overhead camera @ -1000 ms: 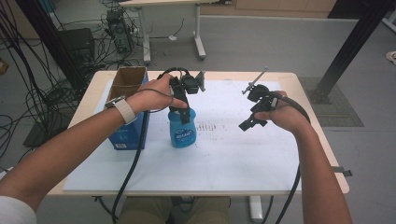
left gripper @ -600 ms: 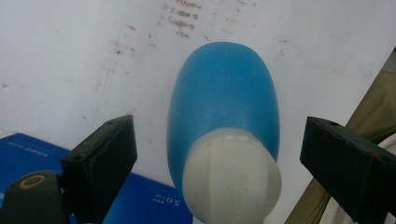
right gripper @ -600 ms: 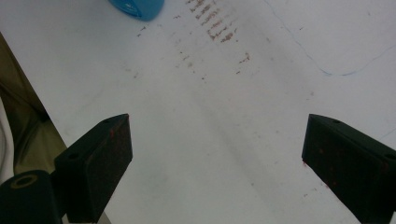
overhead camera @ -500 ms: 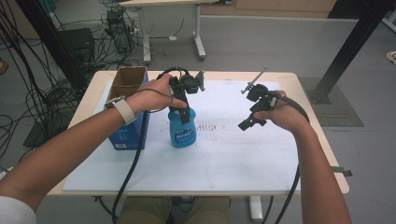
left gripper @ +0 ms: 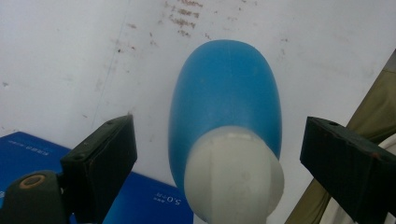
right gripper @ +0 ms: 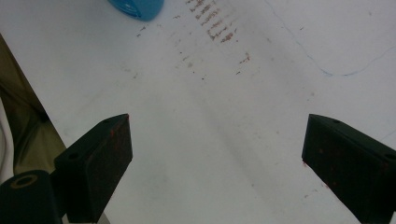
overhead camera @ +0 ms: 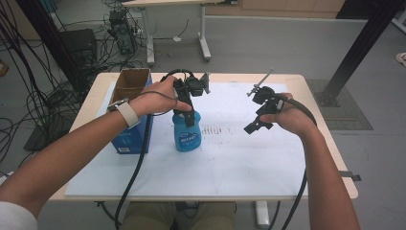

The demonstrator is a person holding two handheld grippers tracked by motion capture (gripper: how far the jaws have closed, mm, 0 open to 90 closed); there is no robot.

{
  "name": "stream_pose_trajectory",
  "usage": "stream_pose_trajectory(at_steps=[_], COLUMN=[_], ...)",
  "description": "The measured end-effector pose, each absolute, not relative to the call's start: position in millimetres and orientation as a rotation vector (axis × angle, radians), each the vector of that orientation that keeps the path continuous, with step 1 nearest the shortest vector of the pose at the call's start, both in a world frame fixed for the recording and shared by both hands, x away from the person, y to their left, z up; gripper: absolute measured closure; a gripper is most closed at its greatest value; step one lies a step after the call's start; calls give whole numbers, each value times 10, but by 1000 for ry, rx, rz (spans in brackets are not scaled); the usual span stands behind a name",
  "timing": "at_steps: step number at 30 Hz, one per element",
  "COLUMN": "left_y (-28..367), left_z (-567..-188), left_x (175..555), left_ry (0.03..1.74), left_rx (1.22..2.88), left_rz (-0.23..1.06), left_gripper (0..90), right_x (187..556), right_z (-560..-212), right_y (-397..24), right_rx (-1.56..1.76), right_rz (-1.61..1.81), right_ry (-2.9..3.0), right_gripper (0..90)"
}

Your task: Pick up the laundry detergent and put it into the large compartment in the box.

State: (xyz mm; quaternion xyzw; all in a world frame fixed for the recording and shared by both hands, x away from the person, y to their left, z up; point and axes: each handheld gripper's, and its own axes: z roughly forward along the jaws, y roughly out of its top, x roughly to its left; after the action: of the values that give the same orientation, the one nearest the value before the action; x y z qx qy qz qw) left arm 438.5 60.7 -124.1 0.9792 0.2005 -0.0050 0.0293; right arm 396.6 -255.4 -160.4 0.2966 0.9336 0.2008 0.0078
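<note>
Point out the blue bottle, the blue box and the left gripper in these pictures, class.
bottle [overhead camera: 186, 136], high view, on its label.
box [overhead camera: 134, 139], high view, on its blue front wall.
left gripper [left gripper: 219, 154], left gripper view, midway between its open jaws, above the bottle's white cap.

Two handheld black grippers, bare forearms, one watch

The left gripper [overhead camera: 190, 116] and right gripper [overhead camera: 252, 127] are black, each trailing a thick black cable [overhead camera: 136, 172]; the left carries a grey three-cornered plate [overhead camera: 206, 82]. Their jaws are blocky black pads [left gripper: 106, 156] with worn, red-flecked edges. The left wrist wears a pale-strapped watch [overhead camera: 126, 112]; a white sleeve [overhead camera: 15, 219] shows at the elbow.
</note>
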Motion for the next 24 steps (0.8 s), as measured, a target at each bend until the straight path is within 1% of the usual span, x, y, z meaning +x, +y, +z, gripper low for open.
stream_pose_trajectory(at_steps=[24], left_y=[604], left_z=[-1267], left_x=[4388], left_ry=[626], left_rx=[3022], left_rz=[-23], left_gripper=[112], right_x=[3963], right_z=[-1605], right_y=[-2567], right_rx=[933], right_rz=[630], right_ry=[2917], right_gripper=[85])
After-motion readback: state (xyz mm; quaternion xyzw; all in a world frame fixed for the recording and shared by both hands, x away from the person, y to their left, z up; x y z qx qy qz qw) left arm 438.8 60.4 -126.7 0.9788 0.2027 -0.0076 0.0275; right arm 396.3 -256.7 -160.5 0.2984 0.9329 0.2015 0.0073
